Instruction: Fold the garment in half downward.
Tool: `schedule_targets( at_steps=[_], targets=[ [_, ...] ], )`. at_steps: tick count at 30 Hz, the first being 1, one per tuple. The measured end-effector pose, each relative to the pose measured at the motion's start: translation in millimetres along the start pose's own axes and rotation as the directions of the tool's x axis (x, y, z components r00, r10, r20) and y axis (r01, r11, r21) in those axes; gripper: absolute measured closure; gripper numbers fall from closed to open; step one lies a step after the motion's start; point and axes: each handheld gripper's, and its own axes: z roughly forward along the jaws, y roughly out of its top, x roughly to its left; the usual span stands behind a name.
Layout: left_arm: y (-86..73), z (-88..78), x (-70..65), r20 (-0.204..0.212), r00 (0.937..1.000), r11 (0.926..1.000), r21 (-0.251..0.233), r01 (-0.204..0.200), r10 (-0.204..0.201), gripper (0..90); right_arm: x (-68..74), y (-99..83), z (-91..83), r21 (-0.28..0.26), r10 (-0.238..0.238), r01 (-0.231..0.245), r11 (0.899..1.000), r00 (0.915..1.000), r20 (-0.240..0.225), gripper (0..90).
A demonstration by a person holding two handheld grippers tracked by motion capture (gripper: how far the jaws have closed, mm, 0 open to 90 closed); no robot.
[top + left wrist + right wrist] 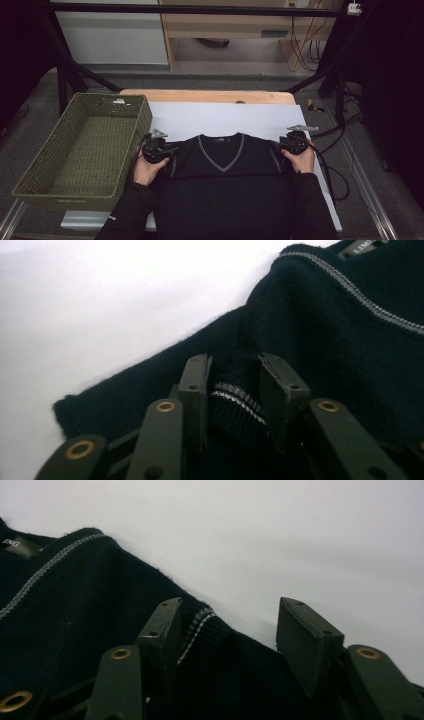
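A dark navy knitted sweater vest (225,175) with a V-shaped neck edged in pale grey striped ribbing lies flat in the lower middle of the high view, spread over a smooth white sheet (225,117) that covers a pale wooden bench (210,96). Its knit is fine and slightly fuzzy at the edges, and a small black woven label sits inside the back of the neck. The left tongs (167,150), black and round-bodied with a grey three-cornered plate on top, rest at the vest's left shoulder, in the centre-left of the high view; in the left gripper view their two flat black pads (195,385) stand narrowly apart with a bunched ridge of the ribbed, grey-striped armhole edge pinched between them. The right tongs (282,146) sit at the opposite shoulder, centre-right; in the right gripper view they gape wider, one pad (162,625) lying against the striped ribbing and the other (307,640) standing clear of the cloth over the white sheet, so the fabric lies between them ungripped. A rectangular olive-green woven basket (35,165) with a coarse, wicker-like weave stands at the left of the high view, just beside the sheet's left edge.
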Motion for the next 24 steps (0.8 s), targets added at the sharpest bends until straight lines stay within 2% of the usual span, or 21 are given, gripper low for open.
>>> schedule_targets(
  at_steps=[2,5,9,11,14,16,19,23,24],
  targets=[
    [0.1,0.6,0.8,0.015,0.9999,1.0000,0.003,0.008,-0.008,66.9,0.0,0.9,0.4,0.004,0.003,-0.003,1.000,0.9999,-0.012,45.1],
    [1.4,-0.2,-1.6,0.014,0.9999,0.9999,0.013,-0.007,0.007,72.7,3.0,0.8,3.8,0.016,-0.002,0.002,1.000,0.9993,-0.038,49.2],
    [4.1,-1.8,-3.2,0.005,0.9997,0.9991,0.033,-0.025,0.025,79.7,6.2,1.2,4.5,0.022,0.003,-0.002,1.000,0.9986,-0.053,65.5],
    [4.6,-2.4,-3.9,0.000,0.9994,0.9988,0.036,-0.033,0.033,81.7,7.7,2.9,1.1,0.028,-0.010,0.012,1.000,0.9991,-0.041,77.3],
    [5.6,-5.4,-5.1,-0.012,0.9994,0.9987,0.039,-0.033,0.034,83.4,9.1,4.9,-3.4,0.038,-0.016,0.018,0.999,0.9992,-0.035,80.8],
    [6.4,-9.0,-8.0,-0.033,0.9984,0.9987,0.024,-0.045,0.046,83.9,10.9,5.6,-6.5,0.027,-0.023,0.024,0.999,0.9990,-0.037,81.8],
    [9.6,-21.6,-13.1,-0.063,0.9959,0.9974,-0.028,-0.066,0.064,84.3,12.9,7.4,-16.0,-0.024,-0.026,0.025,0.999,0.9990,-0.037,82.2],
    [16.1,-46.5,-21.8,-0.057,0.9959,0.9911,-0.110,-0.076,0.070,84.4,16.9,10.1,-35.0,-0.113,-0.030,0.022,0.993,0.9976,-0.062,82.2],
    [18.1,-53.0,-24.7,-0.068,0.9946,0.9883,-0.126,-0.086,0.078,84.4,18.8,10.8,-39.8,-0.127,-0.039,0.030,0.991,0.9970,-0.068,82.1]
  ],
)
